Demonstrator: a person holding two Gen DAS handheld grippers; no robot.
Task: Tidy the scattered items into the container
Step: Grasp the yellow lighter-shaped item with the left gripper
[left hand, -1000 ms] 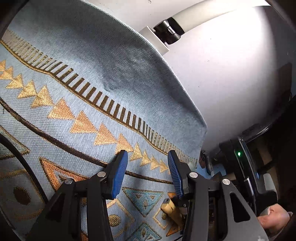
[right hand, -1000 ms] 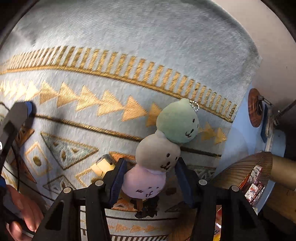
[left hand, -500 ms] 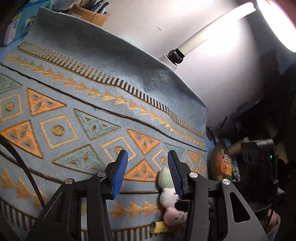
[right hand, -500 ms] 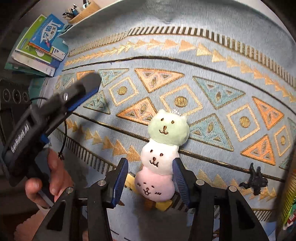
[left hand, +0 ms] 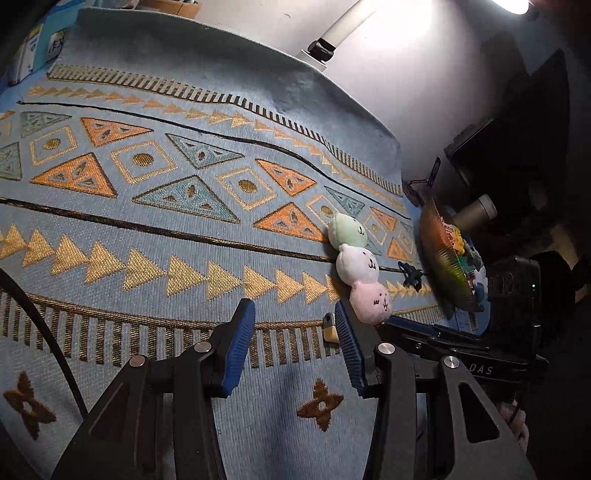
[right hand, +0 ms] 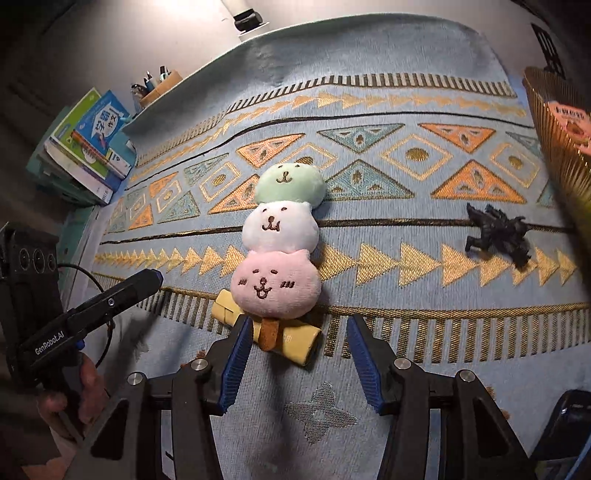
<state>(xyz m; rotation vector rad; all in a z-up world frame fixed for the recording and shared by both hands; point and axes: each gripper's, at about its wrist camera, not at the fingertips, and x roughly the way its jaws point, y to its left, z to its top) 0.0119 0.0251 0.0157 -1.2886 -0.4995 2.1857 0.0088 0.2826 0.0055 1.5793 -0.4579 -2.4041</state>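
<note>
A plush skewer [right hand: 280, 236] of a green, a white and a pink bear face lies flat on the patterned blue cloth [right hand: 406, 110]. Its brown stick crosses a small yellow roll [right hand: 299, 341]. My right gripper [right hand: 297, 323] sits just short of the pink face; its jaws are opening, with only the stick end and the roll between the tips and the pads touching nothing. My left gripper [left hand: 293, 310] hovers open over bare cloth, left of the plush skewer [left hand: 356, 262]. A small black figure [right hand: 495, 236] lies to the right, near the ribbed golden bowl [right hand: 557, 136].
The golden bowl [left hand: 439, 254] holds several small items at the cloth's right end. A stack of books [right hand: 88, 144] and a pen holder [right hand: 159, 86] stand off the cloth's far left. A lamp base [right hand: 247, 18] stands behind. A hand holds the left gripper [right hand: 147, 278].
The plush was between my right gripper's jaws a second ago; now it lies on the cloth ahead of the tips. Both grippers have drawn back toward the cloth's near edge.
</note>
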